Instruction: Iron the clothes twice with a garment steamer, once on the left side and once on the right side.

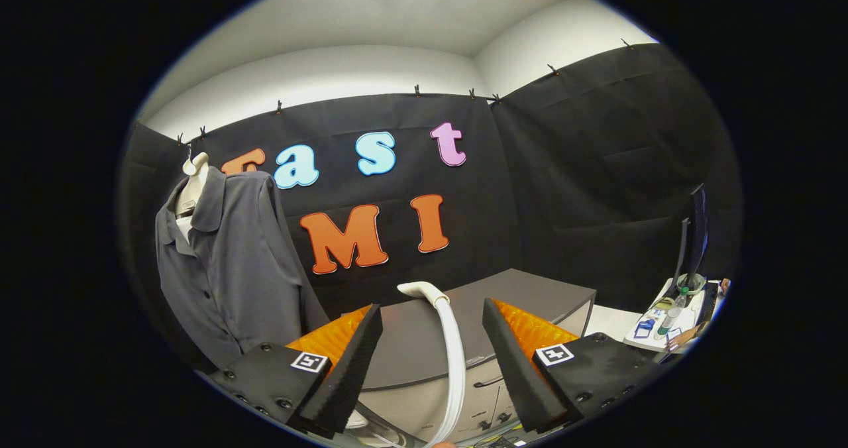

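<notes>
gripper (432, 315) fingers spread wide, flanking the white steamer wand (450, 342) without contact; grey shirt (225, 262) hangs left of the wand.

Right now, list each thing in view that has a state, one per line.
gripper: open, fingers spread wide, holding nothing.
garment steamer: white, upright between the fingers, ungrasped, head tipped toward the shirt.
grey shirt: hanging on a hanger against the booth wall, collar open.
cabinet: drawers closed, top bare.
bottle: standing upright on the side desk.
monitor: upright; whether it is on, cannot tell.
</notes>
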{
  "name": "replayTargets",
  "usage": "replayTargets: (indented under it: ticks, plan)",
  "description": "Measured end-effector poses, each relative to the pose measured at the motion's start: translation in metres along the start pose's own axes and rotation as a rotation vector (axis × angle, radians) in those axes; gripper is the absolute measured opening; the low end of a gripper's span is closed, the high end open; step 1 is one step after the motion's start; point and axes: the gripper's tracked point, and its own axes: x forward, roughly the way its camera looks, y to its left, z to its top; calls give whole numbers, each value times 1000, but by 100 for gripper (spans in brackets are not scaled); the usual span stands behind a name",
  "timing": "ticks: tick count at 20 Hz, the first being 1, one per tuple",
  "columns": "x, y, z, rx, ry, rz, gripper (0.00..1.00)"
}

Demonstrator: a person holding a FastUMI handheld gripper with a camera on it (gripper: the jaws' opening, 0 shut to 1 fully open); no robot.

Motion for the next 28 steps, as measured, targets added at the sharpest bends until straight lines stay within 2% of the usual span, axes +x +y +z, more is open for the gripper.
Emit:
replayTargets:
  ticks: [4,7,13,21,26,28]
  plan:
    - [5,2,-2,4,19,6,98]
    - [15,2,-12,8,82,34,98]
    - [55,-11,-6,-20,156,84,98]
    - [149,-15,-6,-102,291,214,98]
    - [220,-28,-26,-122,409,246,99]
    - [248,-36,-32,-138,445,234,98]
